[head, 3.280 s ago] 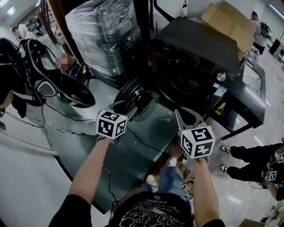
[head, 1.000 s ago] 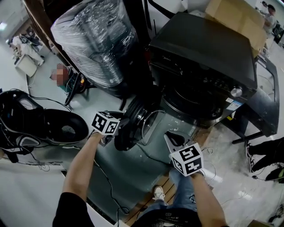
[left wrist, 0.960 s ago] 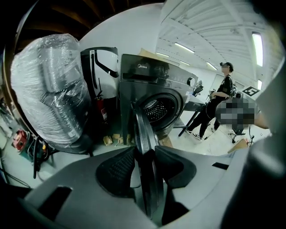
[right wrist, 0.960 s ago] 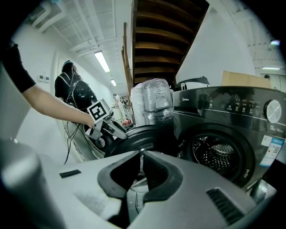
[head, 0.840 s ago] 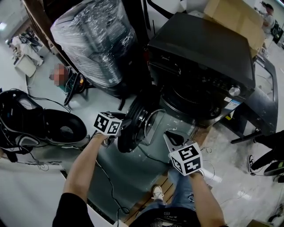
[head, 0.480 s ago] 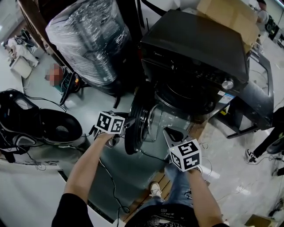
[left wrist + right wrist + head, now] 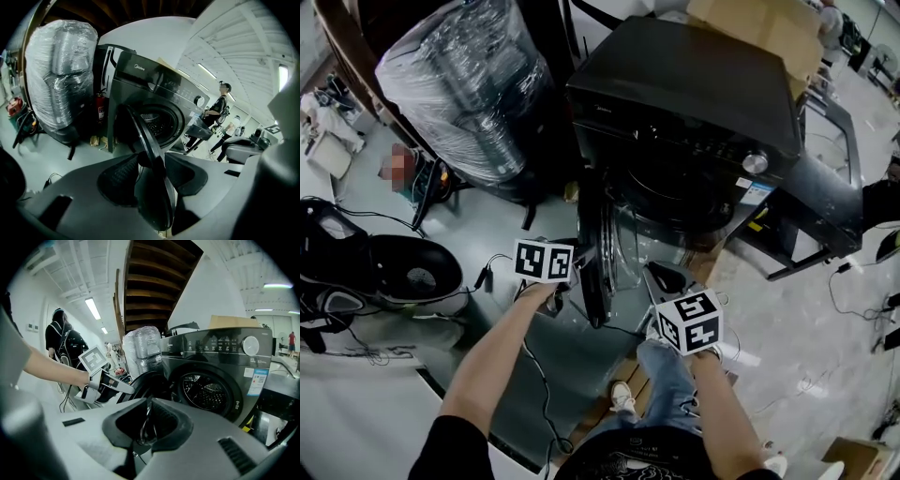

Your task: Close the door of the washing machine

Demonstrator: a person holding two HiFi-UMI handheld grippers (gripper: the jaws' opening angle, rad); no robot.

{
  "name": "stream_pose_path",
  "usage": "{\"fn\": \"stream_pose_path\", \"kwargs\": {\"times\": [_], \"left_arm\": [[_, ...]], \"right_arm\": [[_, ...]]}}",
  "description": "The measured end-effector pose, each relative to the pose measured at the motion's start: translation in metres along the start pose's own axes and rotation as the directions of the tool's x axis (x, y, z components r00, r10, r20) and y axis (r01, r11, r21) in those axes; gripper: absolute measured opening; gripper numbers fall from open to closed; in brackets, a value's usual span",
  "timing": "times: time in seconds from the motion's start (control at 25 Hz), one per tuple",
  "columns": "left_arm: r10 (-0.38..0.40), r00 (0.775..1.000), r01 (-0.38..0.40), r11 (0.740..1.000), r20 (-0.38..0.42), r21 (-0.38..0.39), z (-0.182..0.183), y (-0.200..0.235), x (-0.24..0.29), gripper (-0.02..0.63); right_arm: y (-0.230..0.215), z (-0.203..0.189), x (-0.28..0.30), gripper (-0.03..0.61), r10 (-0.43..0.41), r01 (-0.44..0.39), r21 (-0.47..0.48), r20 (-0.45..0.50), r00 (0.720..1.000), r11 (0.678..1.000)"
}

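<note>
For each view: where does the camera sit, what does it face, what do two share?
Head view: on the head, steeply down at the washing machine; both forearms show.
Left gripper view: on the left gripper, facing the door between its jaws, just opened wider.
Right gripper view: on the shut right gripper, facing the drum; left forearm shows.
All share the door.

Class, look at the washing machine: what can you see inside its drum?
The drum shows only its perforated metal wall; no laundry in the visible part. Its floor is dark, and in the left gripper view the half-open door covers part of the opening.
</note>
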State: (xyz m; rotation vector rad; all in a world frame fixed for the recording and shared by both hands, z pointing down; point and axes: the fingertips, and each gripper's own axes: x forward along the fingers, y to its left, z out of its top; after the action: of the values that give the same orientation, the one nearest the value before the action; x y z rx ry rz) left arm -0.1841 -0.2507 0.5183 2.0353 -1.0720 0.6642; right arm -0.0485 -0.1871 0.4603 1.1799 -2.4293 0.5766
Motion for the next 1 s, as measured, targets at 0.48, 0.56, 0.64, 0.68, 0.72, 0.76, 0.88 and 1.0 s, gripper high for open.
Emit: {"fn": "stream_pose_path", "kwargs": {"times": [0.48, 0.56, 0.64, 0.68, 0.72, 0.76, 0.88, 1.0], "left_arm": [[0.036, 0.997, -0.024, 0.986, 0.072, -0.164, 0.016, -0.048, 0.037, 0.199], [0.037, 0.996, -0.020, 0.981, 0.086, -0.194, 0.020, -0.056, 0.044, 0.199], [0.028, 0.994, -0.005, 0.977, 0.102, -0.213, 0.023, -0.064, 0.051, 0.198], [0.023, 0.994, 0.002, 0.975, 0.108, -0.222, 0.026, -0.068, 0.055, 0.198], [0.020, 0.994, 0.007, 0.973, 0.112, -0.230, 0.028, -0.072, 0.059, 0.199], [0.019, 0.993, 0.009, 0.971, 0.116, -0.239, 0.030, -0.075, 0.062, 0.199], [0.025, 0.991, 0.011, 0.963, 0.132, -0.270, 0.036, -0.084, 0.073, 0.201], [0.027, 0.989, 0.018, 0.956, 0.147, -0.294, 0.043, -0.091, 0.082, 0.204]], "right_arm": [[-0.036, -0.014, -0.018, 0.025, -0.064, 0.065, 0.037, -0.004, 0.998, 0.997], [-0.043, -0.016, -0.020, 0.025, -0.075, 0.075, 0.044, -0.005, 0.997, 0.996], [-0.049, -0.018, -0.021, 0.025, -0.087, 0.087, 0.048, -0.007, 0.996, 0.995], [-0.052, -0.019, -0.022, 0.025, -0.092, 0.093, 0.047, -0.009, 0.996, 0.995], [-0.055, -0.021, -0.022, 0.026, -0.097, 0.098, 0.047, -0.012, 0.995, 0.994], [-0.058, -0.022, -0.023, 0.028, -0.102, 0.103, 0.046, -0.017, 0.995, 0.994], [-0.069, -0.029, -0.022, 0.070, -0.113, 0.115, 0.047, -0.037, 0.993, 0.992], [-0.080, -0.035, -0.022, 0.072, -0.123, 0.126, 0.051, -0.053, 0.991, 0.991]]}}
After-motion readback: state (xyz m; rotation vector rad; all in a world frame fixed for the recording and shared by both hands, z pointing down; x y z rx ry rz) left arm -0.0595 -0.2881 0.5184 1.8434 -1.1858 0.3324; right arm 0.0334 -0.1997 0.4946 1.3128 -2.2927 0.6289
